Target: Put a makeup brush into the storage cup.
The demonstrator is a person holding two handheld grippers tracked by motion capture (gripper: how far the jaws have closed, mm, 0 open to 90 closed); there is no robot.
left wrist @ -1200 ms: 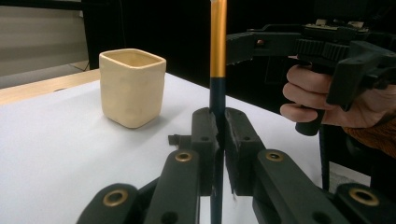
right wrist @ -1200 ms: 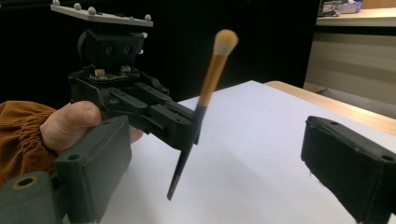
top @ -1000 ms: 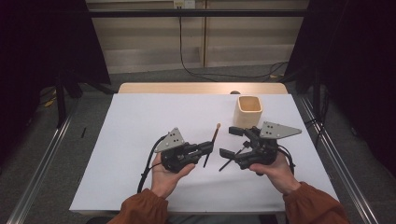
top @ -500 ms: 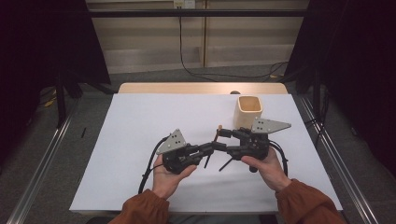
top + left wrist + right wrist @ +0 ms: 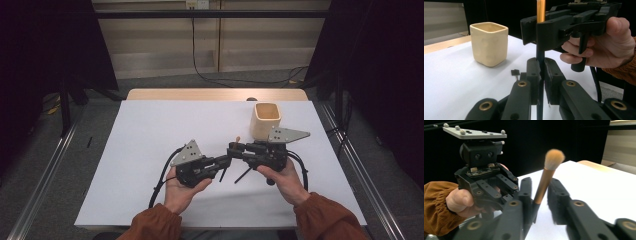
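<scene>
My left gripper [image 5: 226, 161] clenched the makeup brush [image 5: 548, 175] by its dark handle; bristles pointed up between my right gripper's [image 5: 539, 192] parted jaws.

A cream cup [image 5: 265, 120] stands on the white table [image 5: 150, 130].

Soft-bristled brush [image 5: 548, 179], glossy coppery ferrule, matt cup [image 5: 489, 43]

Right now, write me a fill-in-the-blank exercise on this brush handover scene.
1. The left gripper is shut on the dark handle of the ____.
2. The brush's bristle tip is coloured ____.
3. The cream cup stands on the white table, and its mouth faces ____.
4. The right gripper's jaws stand on either side of the brush's ____ ferrule.

Missing words: brush; orange; up; gold
</scene>
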